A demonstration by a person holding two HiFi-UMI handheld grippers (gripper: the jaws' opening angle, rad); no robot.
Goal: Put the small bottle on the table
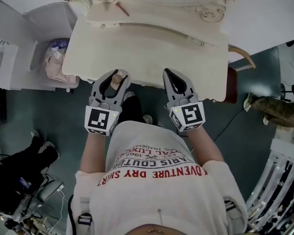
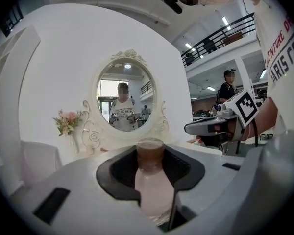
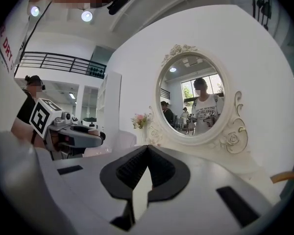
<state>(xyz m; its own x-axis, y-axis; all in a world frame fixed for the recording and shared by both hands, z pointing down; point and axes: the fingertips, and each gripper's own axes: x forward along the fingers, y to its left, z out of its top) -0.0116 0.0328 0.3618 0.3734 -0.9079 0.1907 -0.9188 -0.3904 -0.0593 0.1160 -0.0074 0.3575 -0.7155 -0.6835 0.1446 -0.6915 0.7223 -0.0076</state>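
Observation:
The small bottle (image 1: 116,78), pale pink with a brown cap, is upright between the jaws of my left gripper (image 1: 116,74), which is shut on it. It hangs just at the front edge of the cream dressing table (image 1: 152,48), above the floor. In the left gripper view the bottle (image 2: 150,180) fills the gap between the dark pads, its cap level with the tips of the left gripper (image 2: 151,153). My right gripper (image 1: 168,73) hovers beside it at the same table edge, shut and empty. Its jaw tips meet in the right gripper view (image 3: 147,148).
An oval mirror (image 2: 125,97) in an ornate frame stands at the table's back, with a vase of pink flowers (image 2: 66,121) to its left. A thin red stick (image 1: 122,9) lies on the tabletop. A white side unit with a basket (image 1: 54,58) stands left, a wooden chair (image 1: 232,82) right.

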